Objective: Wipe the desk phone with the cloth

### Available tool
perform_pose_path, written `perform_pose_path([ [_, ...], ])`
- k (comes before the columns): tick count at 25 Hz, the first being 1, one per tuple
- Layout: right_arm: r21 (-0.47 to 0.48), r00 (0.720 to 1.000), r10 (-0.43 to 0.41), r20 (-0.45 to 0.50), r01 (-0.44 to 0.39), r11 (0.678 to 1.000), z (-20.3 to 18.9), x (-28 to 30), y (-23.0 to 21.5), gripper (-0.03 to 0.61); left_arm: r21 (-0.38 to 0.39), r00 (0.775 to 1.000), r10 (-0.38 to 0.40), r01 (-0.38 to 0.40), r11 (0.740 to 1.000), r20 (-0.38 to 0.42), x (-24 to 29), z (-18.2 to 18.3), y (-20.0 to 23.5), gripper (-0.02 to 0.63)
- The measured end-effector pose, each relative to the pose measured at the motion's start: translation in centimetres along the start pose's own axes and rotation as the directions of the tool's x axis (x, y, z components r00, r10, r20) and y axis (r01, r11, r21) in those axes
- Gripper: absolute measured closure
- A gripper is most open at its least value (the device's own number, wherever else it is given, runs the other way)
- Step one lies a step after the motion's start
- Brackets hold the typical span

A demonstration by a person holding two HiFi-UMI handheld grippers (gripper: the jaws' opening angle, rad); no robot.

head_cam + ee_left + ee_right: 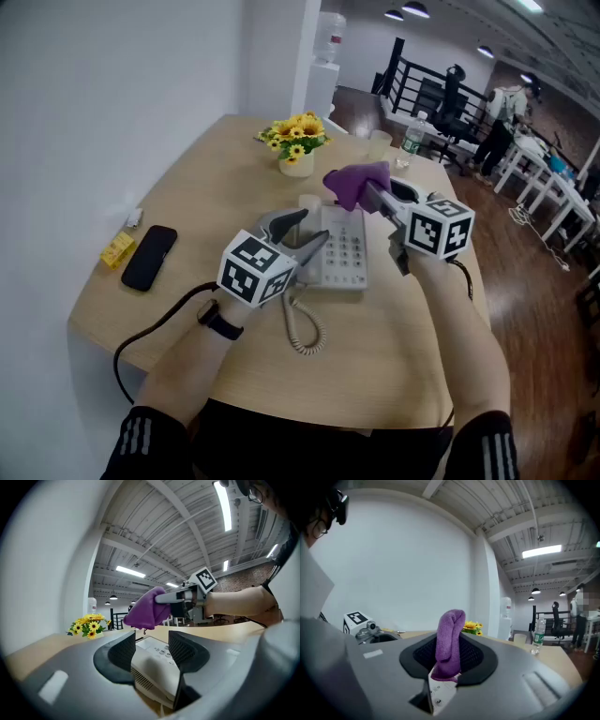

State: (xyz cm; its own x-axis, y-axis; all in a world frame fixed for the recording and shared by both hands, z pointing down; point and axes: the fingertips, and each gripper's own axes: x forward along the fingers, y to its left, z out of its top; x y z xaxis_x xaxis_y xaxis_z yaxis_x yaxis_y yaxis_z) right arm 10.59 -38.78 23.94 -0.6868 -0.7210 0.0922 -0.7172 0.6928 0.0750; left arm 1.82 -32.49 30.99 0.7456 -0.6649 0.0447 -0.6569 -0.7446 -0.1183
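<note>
The white desk phone [344, 249] lies mid-table, its coiled cord [302, 330] trailing toward me. My left gripper [300, 234] is open, its jaws straddling the phone's left side; in the left gripper view the phone body [157, 665] shows between the two pads. My right gripper [370, 195] hovers above the phone's far end, shut on a bunched purple cloth [356, 183]. That cloth [450, 641] stands up between the right jaws, a white tag hanging below it. The left gripper view also shows the cloth [146, 609] held above the phone.
A pot of sunflowers [297, 141] stands behind the phone. A black smartphone [149, 256] and a small yellow item [118, 249] lie at the left, near the wall. A water bottle [412, 136] and a cup [379, 142] are at the far right edge. A black cable [155, 328] runs off the near edge.
</note>
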Motion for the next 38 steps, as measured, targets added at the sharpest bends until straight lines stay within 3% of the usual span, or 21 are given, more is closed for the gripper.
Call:
perform_pose_path([
  [5,0.022,0.986,0.039,-0.160,-0.036,0.999,-2.6,6.7,1.3,0.483,-0.005,1.000,0.006,-0.006,1.000,-0.015,0.1,-0.6,0.2,0.399],
  [10,0.020,0.936,0.020,-0.353,-0.014,1.000,-7.1,9.6,1.4,0.491,-0.009,1.000,0.001,-0.001,1.000,-0.014,0.1,-0.5,0.1,0.399],
  [16,-0.035,0.912,-0.021,-0.410,0.007,0.999,-8.8,7.6,-0.6,0.497,-0.005,1.000,0.004,-0.004,1.000,-0.012,0.1,-0.3,0.2,0.399],
  [25,-0.134,0.853,-0.223,-0.472,0.181,0.974,-10.0,1.2,-8.1,0.500,0.011,1.000,-0.010,0.010,1.000,-0.028,0.3,-0.8,-0.5,0.399],
  [27,-0.154,0.851,-0.257,-0.457,0.209,0.966,-9.2,0.2,-9.3,0.500,0.014,1.000,-0.012,0.012,1.000,-0.029,0.4,-0.8,-0.6,0.399],
  [30,-0.128,0.877,-0.256,-0.407,0.223,0.966,-7.6,-0.2,-9.8,0.499,0.015,1.000,-0.009,0.009,1.000,-0.026,0.3,-0.7,-0.5,0.399],
  [33,-0.109,0.895,-0.207,-0.395,0.178,0.978,-7.7,0.6,-8.4,0.499,0.014,1.000,-0.008,0.009,1.000,-0.028,0.3,-0.8,-0.5,0.399],
  [38,-0.122,0.886,-0.117,-0.448,0.069,0.990,-10.8,1.9,-4.7,0.500,0.017,0.999,-0.012,0.013,1.000,-0.034,0.5,-1.1,-0.5,0.399],
])
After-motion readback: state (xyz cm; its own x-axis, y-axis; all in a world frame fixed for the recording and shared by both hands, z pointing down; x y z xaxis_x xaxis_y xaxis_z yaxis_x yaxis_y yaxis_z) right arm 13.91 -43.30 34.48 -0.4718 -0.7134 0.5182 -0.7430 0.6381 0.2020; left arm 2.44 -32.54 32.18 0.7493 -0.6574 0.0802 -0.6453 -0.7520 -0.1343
